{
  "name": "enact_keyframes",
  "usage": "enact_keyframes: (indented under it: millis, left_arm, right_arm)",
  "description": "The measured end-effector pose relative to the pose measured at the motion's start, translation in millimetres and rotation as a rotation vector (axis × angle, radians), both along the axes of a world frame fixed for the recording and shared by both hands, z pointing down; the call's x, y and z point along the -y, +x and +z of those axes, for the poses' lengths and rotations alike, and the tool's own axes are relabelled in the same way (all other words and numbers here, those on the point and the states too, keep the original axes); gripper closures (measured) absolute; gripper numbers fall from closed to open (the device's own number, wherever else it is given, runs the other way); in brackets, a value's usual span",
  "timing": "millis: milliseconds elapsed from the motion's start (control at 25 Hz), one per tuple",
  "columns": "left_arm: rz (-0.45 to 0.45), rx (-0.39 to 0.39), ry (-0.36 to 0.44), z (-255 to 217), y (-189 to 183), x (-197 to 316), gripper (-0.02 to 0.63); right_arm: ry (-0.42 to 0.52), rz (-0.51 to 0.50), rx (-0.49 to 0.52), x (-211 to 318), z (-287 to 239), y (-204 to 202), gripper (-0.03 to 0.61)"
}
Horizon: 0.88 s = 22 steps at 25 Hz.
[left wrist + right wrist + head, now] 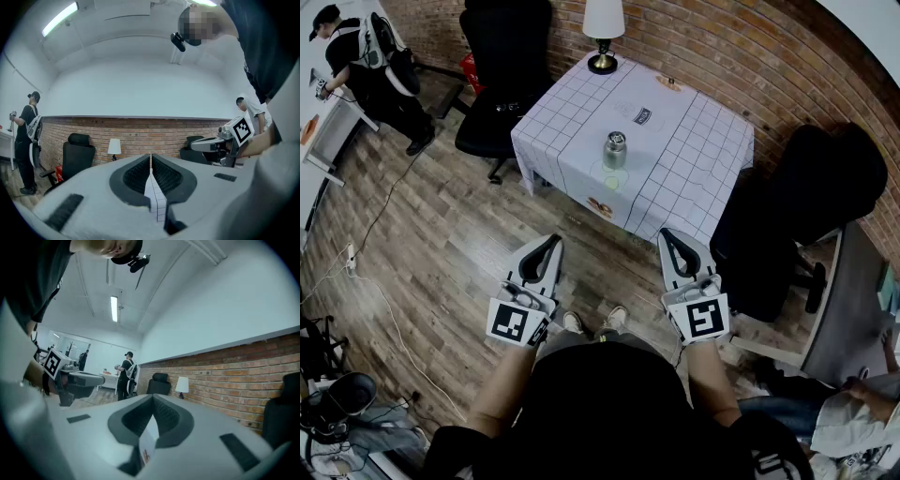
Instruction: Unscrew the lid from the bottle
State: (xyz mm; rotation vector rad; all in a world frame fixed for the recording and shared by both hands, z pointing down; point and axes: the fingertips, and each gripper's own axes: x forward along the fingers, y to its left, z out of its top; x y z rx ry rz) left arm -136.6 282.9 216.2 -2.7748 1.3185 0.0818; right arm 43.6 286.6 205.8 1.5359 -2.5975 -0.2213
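Observation:
A small metal bottle [614, 150] with a silver lid stands upright near the front middle of the table [675, 178], which wears a white grid-pattern cloth. My left gripper [551, 242] hovers over the wooden floor in front of the table, jaws shut and empty. To its right, my right gripper [670, 238] is held level with it, also shut with nothing in it. Both sit well short of the bottle. In the left gripper view my left gripper [150, 159] points at the brick wall, and in the right gripper view my right gripper [152, 401] does likewise; the bottle is hidden in both.
A table lamp [603, 28] stands at the table's far corner. Black office chairs sit at the left [502, 75] and right [806, 206] of the table. A person [370, 70] stands at the far left by a white desk. Cables run across the floor [441, 262].

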Motion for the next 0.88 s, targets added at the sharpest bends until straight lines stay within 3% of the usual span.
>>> enact_keyframes:
  millis: [360, 600, 880]
  left_arm:
    - [-0.011, 0.006, -0.007, 4, 8, 0, 0.58]
    - [-0.049, 0.034, 0.004, 7, 10, 3, 0.58]
    - [-0.092, 0.046, -0.047, 25, -2, 7, 0.58]
  right_arm:
    - [-0.022, -0.011, 0.011, -1, 6, 7, 0.566]
    - [-0.047, -0.023, 0.147, 9, 23, 26, 0.566]
    - [-0.086, -0.077, 0.141, 16, 42, 14, 0.565]
